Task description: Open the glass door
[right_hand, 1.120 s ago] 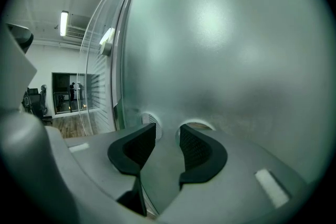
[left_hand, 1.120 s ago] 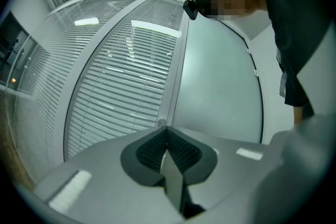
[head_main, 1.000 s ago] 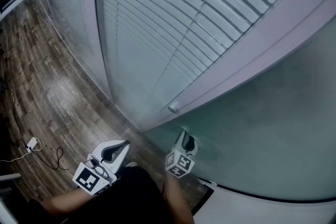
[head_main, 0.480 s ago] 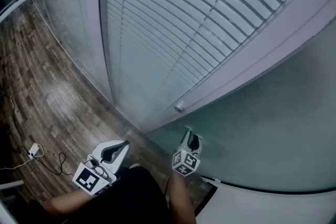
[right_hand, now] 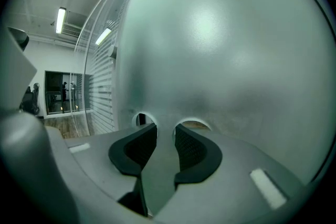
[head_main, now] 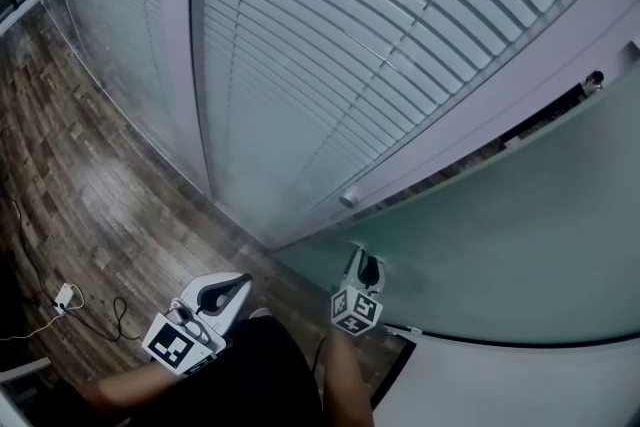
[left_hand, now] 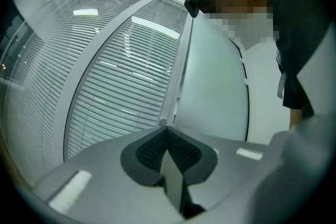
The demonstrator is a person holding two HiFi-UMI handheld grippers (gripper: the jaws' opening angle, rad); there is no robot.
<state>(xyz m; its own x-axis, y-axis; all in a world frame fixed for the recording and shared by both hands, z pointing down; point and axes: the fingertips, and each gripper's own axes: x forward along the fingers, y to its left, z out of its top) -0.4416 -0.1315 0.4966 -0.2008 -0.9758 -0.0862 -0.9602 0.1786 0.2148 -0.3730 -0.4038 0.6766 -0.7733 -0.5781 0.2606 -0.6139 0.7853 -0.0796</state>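
Closest in on the head view, both arms came up from the bottom edge, each holding a gripper. The left claw hung over the wooden floor, clear of the glass. Its own camera showed the two pads pressed flat together with nothing in them.

The right claw was the one at the glass door. Its tips were right up against the frosted pane down low, though I couldn't honestly say whether they touched. In the right gripper view the jaws were spread with a clear gap. They'd just been easing inward a bit, and nothing sat between them, just the milky glass filling the picture ahead.

The door was the big greenish frosted panel on the right of the head view. A pale frame bar ran along its upper edge. A small round knob sat on that bar just above the right claw. Further along to the upper right, a dark slit showed between the bar and the pane.

Beyond that was a glazed wall with horizontal blinds behind it. Way off left on the floor lay a thin cable with a little white plug block.
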